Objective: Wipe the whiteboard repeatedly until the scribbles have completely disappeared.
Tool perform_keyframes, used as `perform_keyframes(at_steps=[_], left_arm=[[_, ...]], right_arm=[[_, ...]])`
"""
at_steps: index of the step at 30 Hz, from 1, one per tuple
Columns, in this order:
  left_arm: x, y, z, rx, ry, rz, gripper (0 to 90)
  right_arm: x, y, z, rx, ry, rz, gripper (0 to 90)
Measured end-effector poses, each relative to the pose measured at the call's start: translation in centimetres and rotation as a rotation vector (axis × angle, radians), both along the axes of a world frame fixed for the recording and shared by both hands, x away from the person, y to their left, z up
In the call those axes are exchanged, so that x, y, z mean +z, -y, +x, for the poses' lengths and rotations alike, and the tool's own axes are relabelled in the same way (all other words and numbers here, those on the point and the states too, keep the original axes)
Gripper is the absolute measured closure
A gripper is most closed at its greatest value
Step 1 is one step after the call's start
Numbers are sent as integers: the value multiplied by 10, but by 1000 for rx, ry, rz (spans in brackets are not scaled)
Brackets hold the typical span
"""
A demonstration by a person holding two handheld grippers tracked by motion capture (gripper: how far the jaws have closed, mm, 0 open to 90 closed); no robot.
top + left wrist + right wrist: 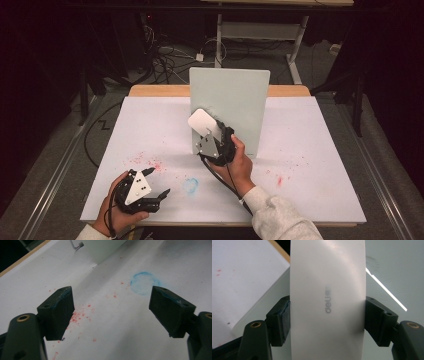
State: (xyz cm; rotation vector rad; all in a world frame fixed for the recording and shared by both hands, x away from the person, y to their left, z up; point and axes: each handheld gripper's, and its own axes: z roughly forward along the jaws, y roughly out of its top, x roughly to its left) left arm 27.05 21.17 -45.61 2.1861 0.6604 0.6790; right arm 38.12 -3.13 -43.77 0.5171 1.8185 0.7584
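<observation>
A pale upright whiteboard (240,100) stands at the middle back of the white-covered table (310,150). My right gripper (211,132) is shut on a white rectangular eraser (202,121) and holds it at the board's lower left part; whether it touches the face I cannot tell. In the right gripper view the eraser (327,300), with grey lettering, fills the space between the jaws of the right gripper (327,320), with the board (392,265) behind it. My left gripper (159,181) stands open and empty low over the table's front left. Its jaws are wide apart in the left gripper view (111,307).
A blue ring stain (191,185) and red specks (150,162) mark the table cover; the blue ring stain (144,283) lies just ahead of the left gripper. Cables and a desk frame sit on the floor beyond the table. The board's metal foot (77,245) rests on the cover.
</observation>
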Motion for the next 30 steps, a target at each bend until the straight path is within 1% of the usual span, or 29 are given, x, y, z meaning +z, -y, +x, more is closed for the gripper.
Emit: perform_keyframes(at_steps=[3, 5, 7, 9, 13, 14, 16, 18, 20, 21, 24, 25, 26, 27, 29, 30], left_arm=[[0, 0, 0, -2, 0, 0, 193], [0, 0, 0, -2, 0, 1, 193], [0, 0, 0, -2, 0, 1, 193], [0, 0, 0, -3, 1, 1, 193], [0, 0, 0, -4, 0, 1, 193], [0, 0, 0, -4, 0, 1, 193], [0, 0, 0, -5, -1, 0, 193], [0, 0, 0, -5, 1, -1, 193], [0, 1, -1, -5, 2, -1, 193], [0, 1, -1, -5, 3, -1, 193], [0, 1, -1, -4, 1, -4, 193], [0, 0, -1, -6, 0, 1, 193], [0, 0, 0, -6, -1, 2, 193], [0, 0, 0, -7, -1, 1, 193], [0, 1, -1, -6, 0, -2, 194], [0, 0, -1, -6, 1, -2, 193]], right_arm=[[-7, -5, -2, 10, -6, -36, 311], [-6, -4, -2, 17, -7, -36, 310], [-1, -2, 0, 12, 4, -33, 310], [8, 3, 2, -6, 22, -11, 311], [33, 18, 10, -56, 63, 68, 311], [37, 22, 11, -73, 71, 88, 311], [40, 26, 12, -79, 70, 115, 311], [36, 22, 11, -84, 67, 90, 311], [26, 15, 8, -54, 47, 51, 311], [20, 11, 6, -43, 42, 17, 311], [-3, -2, -1, -3, 15, -65, 311], [-9, -5, -3, 1, 15, -96, 311], [-14, -6, -4, 4, 13, -113, 311], [-15, -7, -5, 4, 15, -122, 311], [-10, -4, -3, 19, 5, -110, 311], [-6, -2, -2, 10, 17, -109, 311]])
